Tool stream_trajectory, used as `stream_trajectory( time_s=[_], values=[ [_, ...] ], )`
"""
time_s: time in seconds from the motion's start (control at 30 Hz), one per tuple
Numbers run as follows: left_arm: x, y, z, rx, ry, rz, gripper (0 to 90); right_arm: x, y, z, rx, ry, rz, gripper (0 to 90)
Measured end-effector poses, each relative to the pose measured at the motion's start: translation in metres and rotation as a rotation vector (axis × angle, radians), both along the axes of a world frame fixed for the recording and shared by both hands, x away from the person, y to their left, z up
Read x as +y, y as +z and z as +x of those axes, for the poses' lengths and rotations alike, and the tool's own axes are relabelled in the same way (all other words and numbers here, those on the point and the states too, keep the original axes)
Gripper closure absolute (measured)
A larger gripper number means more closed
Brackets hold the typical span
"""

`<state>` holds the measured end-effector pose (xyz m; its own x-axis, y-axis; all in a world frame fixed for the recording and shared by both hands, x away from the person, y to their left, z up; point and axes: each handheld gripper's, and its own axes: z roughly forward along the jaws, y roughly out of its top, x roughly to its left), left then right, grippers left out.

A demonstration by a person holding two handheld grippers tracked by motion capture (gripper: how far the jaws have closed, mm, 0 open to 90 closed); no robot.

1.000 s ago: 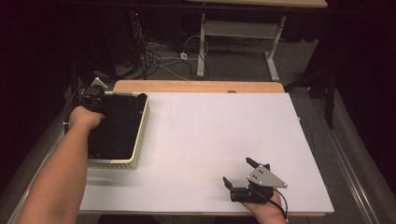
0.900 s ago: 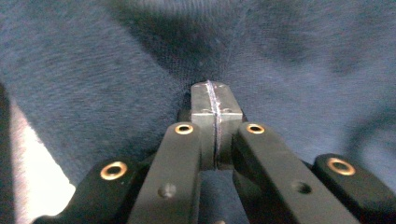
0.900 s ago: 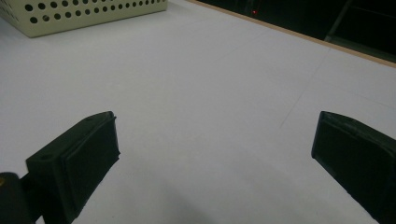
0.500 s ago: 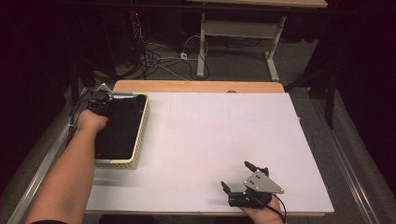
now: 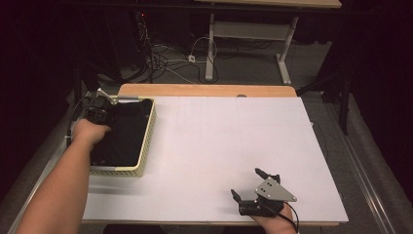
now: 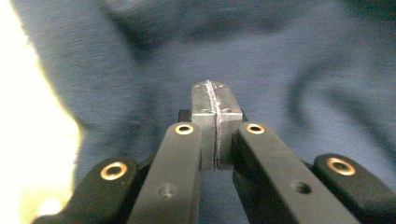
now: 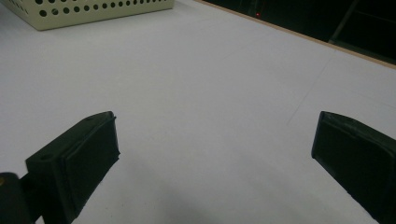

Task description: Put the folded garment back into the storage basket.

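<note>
Your left gripper [image 6: 215,100] is squeezed shut on soft, wrinkly dark cloth [image 6: 280,65] in the holey basket [image 5: 146,141]. Your right gripper [image 5: 249,184] rests wide open.

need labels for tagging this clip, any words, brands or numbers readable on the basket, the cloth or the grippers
None: no text can be read.
Perforated cream basket: plain round holes, no label.
Dark cloth in the basket: plain weave in the left gripper view, no tag seen.
Left gripper and right gripper: bare black jaws, no markings.
White table sheet: only faint lines.
</note>
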<state>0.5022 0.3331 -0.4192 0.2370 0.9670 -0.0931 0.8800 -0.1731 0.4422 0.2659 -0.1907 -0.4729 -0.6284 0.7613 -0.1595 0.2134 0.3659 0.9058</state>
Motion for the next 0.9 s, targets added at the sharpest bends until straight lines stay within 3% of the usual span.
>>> stream_trajectory(
  time_s=[0.1, 0.27, 0.37, 0.47, 0.53, 0.67, 0.9],
  values=[
    [-0.013, 0.005, 0.001, -0.032, -0.029, -0.026, 88.0, -0.002, 0.001, 0.000, -0.006, 0.005, 0.011, 1.5],
    [-0.056, 0.006, 0.015, -0.083, -0.111, -0.033, 88.0, -0.005, 0.001, 0.001, -0.005, 0.002, 0.022, 1.5],
    [-0.076, -0.001, 0.025, -0.068, -0.132, -0.023, 88.0, -0.006, 0.000, 0.002, 0.000, -0.001, 0.025, 1.5],
    [-0.092, -0.011, 0.033, -0.048, -0.150, 0.017, 88.0, -0.007, -0.002, 0.001, 0.005, -0.002, 0.024, 1.5],
    [-0.095, -0.018, 0.036, -0.032, -0.146, 0.027, 88.0, -0.008, -0.003, 0.001, 0.009, -0.002, 0.022, 1.5],
    [-0.088, -0.028, 0.036, -0.018, -0.135, -0.006, 87.9, -0.009, -0.003, -0.001, 0.008, -0.002, 0.025, 1.5],
    [-0.077, -0.014, 0.022, -0.030, -0.128, 0.008, 87.3, -0.010, -0.002, 0.000, 0.007, -0.002, 0.028, 1.5]
  ],
)
